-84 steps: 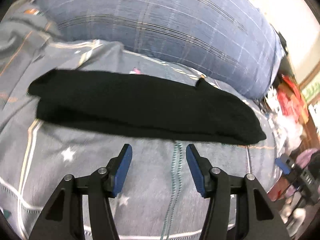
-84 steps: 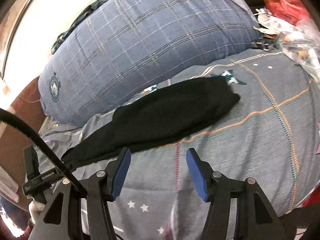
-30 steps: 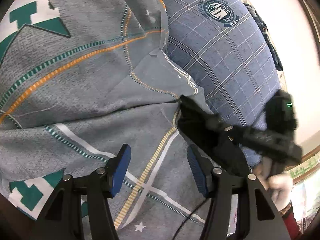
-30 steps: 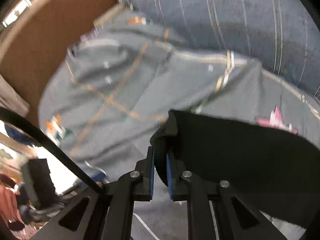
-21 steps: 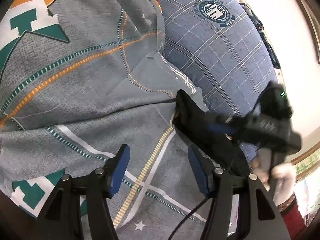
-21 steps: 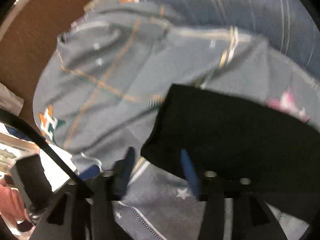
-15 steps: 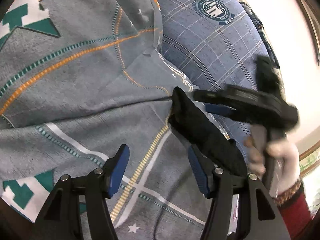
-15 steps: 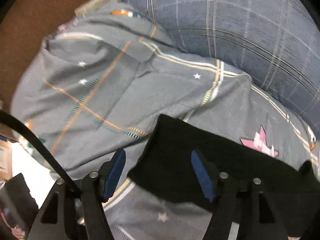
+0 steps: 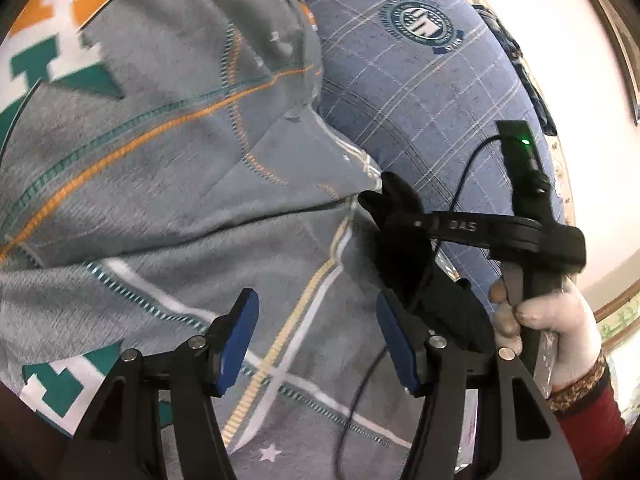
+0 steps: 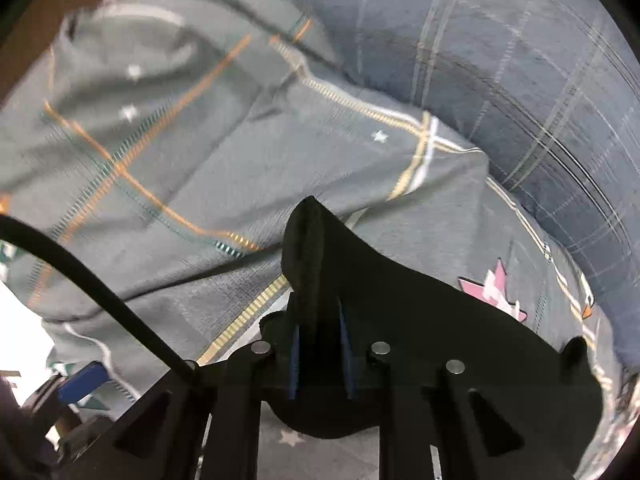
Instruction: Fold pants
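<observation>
pants [image 10: 420, 332] edge clamped between right gripper [image 10: 320, 354] fingers, just right of wide-apart left gripper [image 9: 316, 344] fingers

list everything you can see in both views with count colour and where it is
pants: 1, black, on the bedsheet, one end pinched and lifted
bedsheet: 1, grey with orange, teal and white lines and stars, under everything
pillow: 1, blue plaid with a round crest, behind the pants
cable: 1, black, hanging over the sheet
left gripper: 1, black with blue pads, open above the sheet
right gripper: 1, black with blue pads, shut on the pants' end
hand: 1, white glove, red sleeve, holding the right gripper
</observation>
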Demonstrator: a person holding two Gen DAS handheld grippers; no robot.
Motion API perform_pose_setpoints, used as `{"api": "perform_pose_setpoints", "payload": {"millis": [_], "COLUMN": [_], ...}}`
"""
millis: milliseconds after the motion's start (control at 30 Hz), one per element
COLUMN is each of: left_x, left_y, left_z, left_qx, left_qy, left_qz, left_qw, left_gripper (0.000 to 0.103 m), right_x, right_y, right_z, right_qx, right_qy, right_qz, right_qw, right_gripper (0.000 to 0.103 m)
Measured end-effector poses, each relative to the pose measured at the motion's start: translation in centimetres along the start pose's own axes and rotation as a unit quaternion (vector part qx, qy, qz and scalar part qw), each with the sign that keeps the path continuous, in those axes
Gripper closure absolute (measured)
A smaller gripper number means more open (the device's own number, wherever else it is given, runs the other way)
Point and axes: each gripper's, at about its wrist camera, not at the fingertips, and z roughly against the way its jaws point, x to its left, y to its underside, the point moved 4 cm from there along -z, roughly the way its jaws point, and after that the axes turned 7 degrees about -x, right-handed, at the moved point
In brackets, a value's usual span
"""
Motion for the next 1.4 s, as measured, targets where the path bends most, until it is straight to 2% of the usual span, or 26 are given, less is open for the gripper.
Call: {"api": "perform_pose_setpoints", "payload": {"millis": [200, 400, 433, 467, 500, 533, 567, 667, 833, 933, 1033, 1100, 1133, 1167, 1200, 1267, 1333, 1400], "left_x": [-4.8, -10.7, -11.3, -12.1, -12.9, -14.0, -15.0, -19.2, -24.2, -26.1, -26.4, -25.8, -25.7, -25.4, -25.2, -24.5, -23.6, -22.3], "left_y": [-0.5, -0.1, 0.0, 0.0, 0.1, 0.2, 0.5, 1.6, 4.5, 7.2, 9.9, 10.8, 11.0, 11.0, 10.9, 10.4, 9.3, 8.1], "left_z": [-2.2, -8.4, -9.1, -10.0, -10.6, -11.2, -11.5, -12.1, -13.9, -15.7, -17.3, -17.0, -16.5, -15.5, -14.6, -12.2, -10.4, -9.7], "left_qx": [0.002, 0.026, 0.029, 0.038, 0.048, 0.060, 0.065, 0.070, 0.099, 0.125, 0.156, 0.183, 0.190, 0.193, 0.193, 0.184, 0.169, 0.154], "left_qy": [0.006, 0.039, 0.047, 0.061, 0.073, 0.086, 0.093, 0.102, 0.117, 0.108, 0.083, 0.084, 0.090, 0.098, 0.104, 0.118, 0.115, 0.097], "left_qz": [-0.068, -0.142, -0.144, -0.145, -0.144, -0.144, -0.150, -0.191, -0.225, -0.250, -0.269, -0.250, -0.243, -0.238, -0.237, -0.237, -0.240, -0.231], "left_qw": [0.9977, 0.9887, 0.9880, 0.9868, 0.9858, 0.9840, 0.9821, 0.9737, 0.9622, 0.9540, 0.9467, 0.9470, 0.9470, 0.9468, 0.9465, 0.9465, 0.9491, 0.9556], "left_gripper": [0.040, 0.040, 0.048, 0.063, 0.071, 0.083, 0.085, 0.085, 0.085, 0.084, 0.078, 0.077, 0.076, 0.072, 0.069, 0.056, 0.051, 0.051], "right_x": [-3.2, -6.0, -6.2, -6.7, -7.0, -7.5, -8.3, -11.1, -17.5, -21.7, -24.6, -26.6, -27.3, -28.0, -28.3, -28.8, -29.4, -30.0], "right_y": [0.7, 2.2, 2.5, 2.7, 2.9, 3.1, 3.3, 4.3, 7.8, 11.5, 14.5, 16.6, 17.5, 18.4, 18.9, 19.8, 20.2, 20.2], "right_z": [3.4, 5.9, 6.4, 6.7, 6.9, 7.2, 7.6, 9.1, 10.8, 10.5, 9.0, 7.5, 6.8, 6.4, 6.4, 7.8, 9.9, 12.8], "right_qx": [-0.047, -0.066, -0.068, -0.072, -0.074, -0.078, -0.083, -0.103, -0.130, -0.131, -0.123, -0.115, -0.109, -0.105, -0.107, -0.129, -0.155, -0.194], "right_qy": [-0.058, -0.121, -0.125, -0.128, -0.130, -0.133, -0.135, -0.138, -0.135, -0.131, -0.125, -0.105, -0.089, -0.080, -0.081, -0.092, -0.076, -0.064], "right_qz": [-0.066, -0.139, -0.143, -0.149, -0.151, -0.155, -0.161, -0.184, -0.248, -0.299, -0.334, -0.353, -0.359, -0.364, -0.366, -0.367, -0.366, -0.368], "right_qw": [0.995, 0.981, 0.979, 0.978, 0.977, 0.976, 0.974, 0.968, 0.951, 0.936, 0.926, 0.922, 0.923, 0.922, 0.921, 0.917, 0.914, 0.907], "right_gripper": [0.087, 0.087, 0.087, 0.087, 0.087, 0.087, 0.087, 0.087, 0.087, 0.087, 0.084, 0.082, 0.078, 0.068, 0.064, 0.057, 0.056, 0.054]}}
